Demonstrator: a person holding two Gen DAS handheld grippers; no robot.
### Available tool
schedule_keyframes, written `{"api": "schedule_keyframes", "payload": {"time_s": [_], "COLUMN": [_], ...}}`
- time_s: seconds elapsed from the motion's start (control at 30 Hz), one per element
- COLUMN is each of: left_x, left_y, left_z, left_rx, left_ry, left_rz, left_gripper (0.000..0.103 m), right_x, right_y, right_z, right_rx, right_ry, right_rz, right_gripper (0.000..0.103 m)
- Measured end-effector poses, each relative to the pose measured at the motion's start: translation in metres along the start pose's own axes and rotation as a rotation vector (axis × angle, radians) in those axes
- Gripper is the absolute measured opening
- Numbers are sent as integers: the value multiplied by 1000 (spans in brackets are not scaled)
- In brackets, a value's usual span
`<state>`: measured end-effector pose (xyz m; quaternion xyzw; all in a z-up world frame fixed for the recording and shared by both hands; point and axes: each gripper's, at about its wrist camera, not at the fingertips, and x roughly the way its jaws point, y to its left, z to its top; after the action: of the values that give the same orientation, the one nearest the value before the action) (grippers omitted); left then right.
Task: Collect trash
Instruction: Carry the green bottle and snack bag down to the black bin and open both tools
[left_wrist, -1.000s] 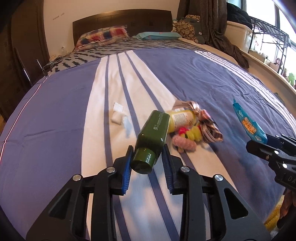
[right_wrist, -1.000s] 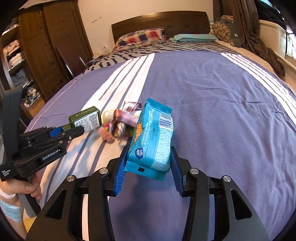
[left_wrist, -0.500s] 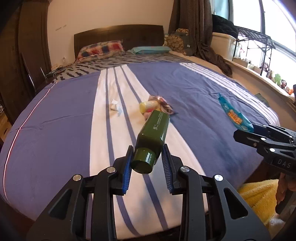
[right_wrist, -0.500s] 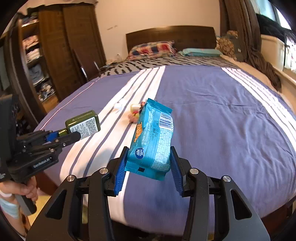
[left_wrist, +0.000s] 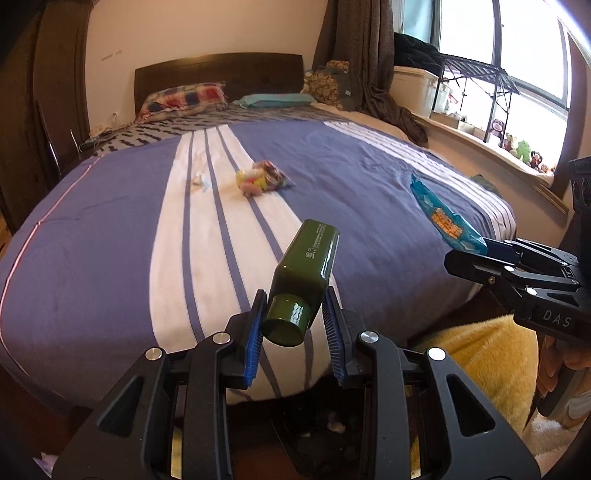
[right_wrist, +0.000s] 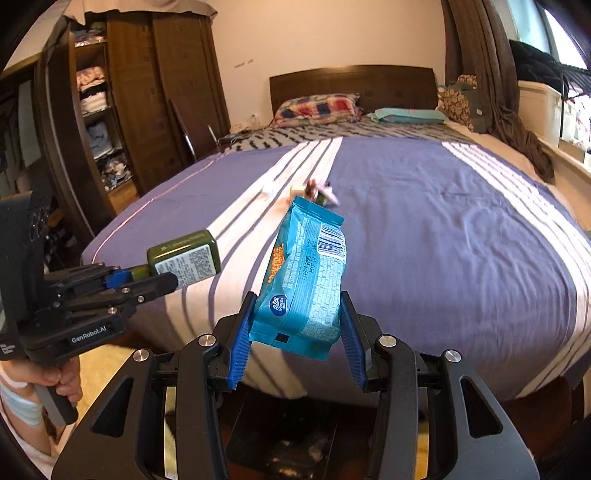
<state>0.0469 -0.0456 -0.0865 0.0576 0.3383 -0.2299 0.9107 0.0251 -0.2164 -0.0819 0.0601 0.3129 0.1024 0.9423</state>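
While both grippers hang in the air beyond the foot edge of the bed (left_wrist: 110, 229), open room lies below them over the dark floor and a yellow rug (left_wrist: 476, 354). The left gripper (left_wrist: 293, 325) has its jaws closed on the cap end of a green bottle (left_wrist: 306, 273), which points up and away toward the bed. The right gripper (right_wrist: 297, 343) has its jaws pressed on the lower end of a blue snack packet (right_wrist: 306, 280), held upright.

On the white stripes near the bed's middle a small heap of wrappers (left_wrist: 260, 177) remains, with a white scrap (left_wrist: 199, 179) just beside it; what the heap holds is hard to make out. The floor under the grippers is dark and unclear.

Compared with a moment ago, both grippers have drawn back from the bed, so the heap looks farther away and the bed's foot edge now shows.
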Motion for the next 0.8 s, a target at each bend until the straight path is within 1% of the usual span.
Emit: {"api": "schedule_keyframes", "payload": {"time_s": [0.23,0.3,0.33,0.53,0.8], "left_x": [12,19,23,56,109], "left_y": [-7,-6,-5,3,5], "left_z": [-51,-65,-70,-106,-146], "left_rx": [-15,-31,-37,-81,-120], "left_ry": [100,135,150,274,433], "left_rz": [-25,-29,-28,-29,-41], "left_gripper": [29,29,29,29,29], "right_x": [14,21,27,58,103], "right_y": [6,7,7,2,-9], "right_z": [-48,-59,-67,-105,-149], "right_rx": [32,29,28,63,121], "right_ry": [110,146,178,326,496], "right_rz": [34,31,26,40,20], "right_gripper": [45,45,45,45,45]}}
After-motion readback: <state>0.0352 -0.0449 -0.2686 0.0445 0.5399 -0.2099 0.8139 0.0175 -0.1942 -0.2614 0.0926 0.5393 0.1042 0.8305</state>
